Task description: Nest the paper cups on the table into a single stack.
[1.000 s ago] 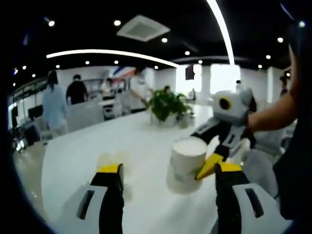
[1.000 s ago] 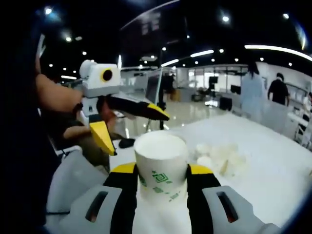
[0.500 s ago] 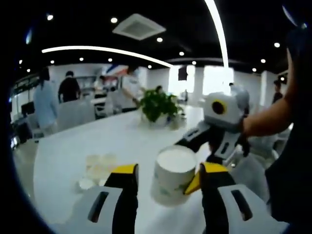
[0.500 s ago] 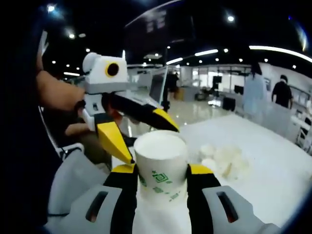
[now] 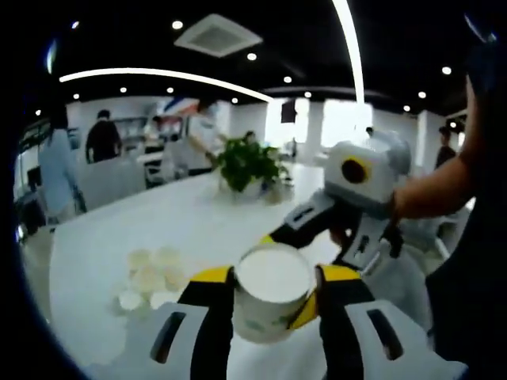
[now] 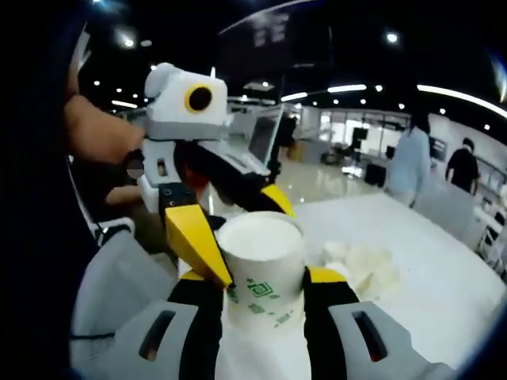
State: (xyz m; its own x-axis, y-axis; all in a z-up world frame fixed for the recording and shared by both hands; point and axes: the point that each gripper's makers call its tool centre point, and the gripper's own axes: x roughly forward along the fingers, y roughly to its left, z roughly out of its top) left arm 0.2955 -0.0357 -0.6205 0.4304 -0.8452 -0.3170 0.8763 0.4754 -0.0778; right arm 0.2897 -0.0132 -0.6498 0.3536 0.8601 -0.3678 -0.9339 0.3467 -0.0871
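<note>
The right gripper (image 6: 264, 289) pinches the white paper cup with the green logo (image 6: 262, 265) upright, the left gripper (image 5: 272, 286) spread around that cup – I'd close gently below its rim, then carry it to the loose white cups (image 5: 147, 277) lying near it on the white table (image 5: 190, 226).
</note>
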